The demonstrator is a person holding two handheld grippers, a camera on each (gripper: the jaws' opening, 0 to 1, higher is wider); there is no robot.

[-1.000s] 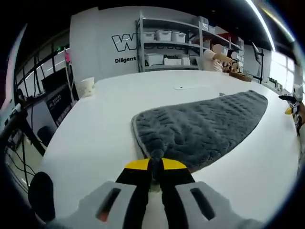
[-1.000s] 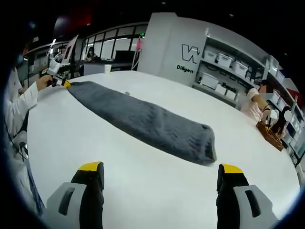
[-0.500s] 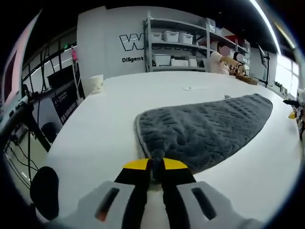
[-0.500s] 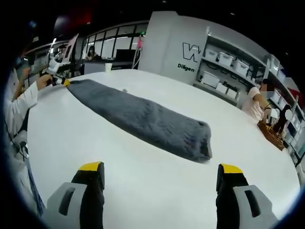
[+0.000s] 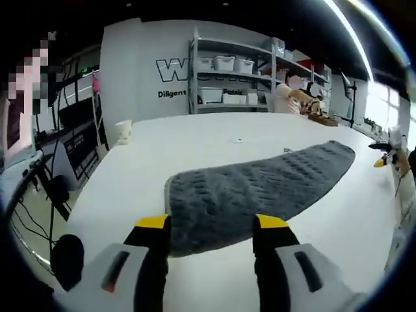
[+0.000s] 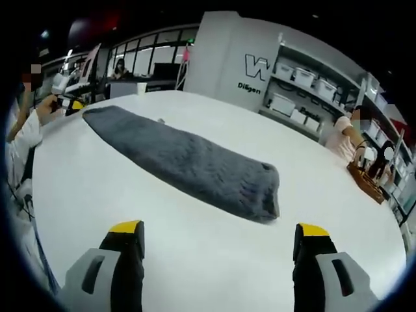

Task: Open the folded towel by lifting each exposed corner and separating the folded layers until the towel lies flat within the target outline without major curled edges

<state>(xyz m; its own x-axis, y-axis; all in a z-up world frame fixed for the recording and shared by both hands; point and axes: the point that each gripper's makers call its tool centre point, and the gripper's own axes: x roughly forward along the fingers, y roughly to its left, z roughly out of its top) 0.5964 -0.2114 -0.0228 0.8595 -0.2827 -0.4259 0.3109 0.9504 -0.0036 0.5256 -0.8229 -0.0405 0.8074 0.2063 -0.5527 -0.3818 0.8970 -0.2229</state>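
A grey towel (image 5: 260, 185) lies folded into a long, narrow strip on the white table (image 5: 162, 143), stretched flat across the middle of the tabletop. Its pile is plush with a woven, ribbed texture, and a paler hem runs round the rounded end nearest the left gripper (image 5: 212, 226). That gripper hangs just above the table with its yellow-tipped jaws spread apart and nothing between them; the towel's near end sits just beyond the tips, not touching them.

In the right gripper view the same towel (image 6: 182, 162) shows its other end, a thick doubled edge with the layers stacked and a slightly raised corner. The right gripper (image 6: 218, 233) is released, jaws wide, well short of that end over bare table (image 6: 214, 260).

By the table's far edge stands a pale cup (image 5: 123, 131). Shelving (image 5: 227, 75) with white bins stands against the back wall, and a person (image 6: 344, 140) sits at the table's far side.
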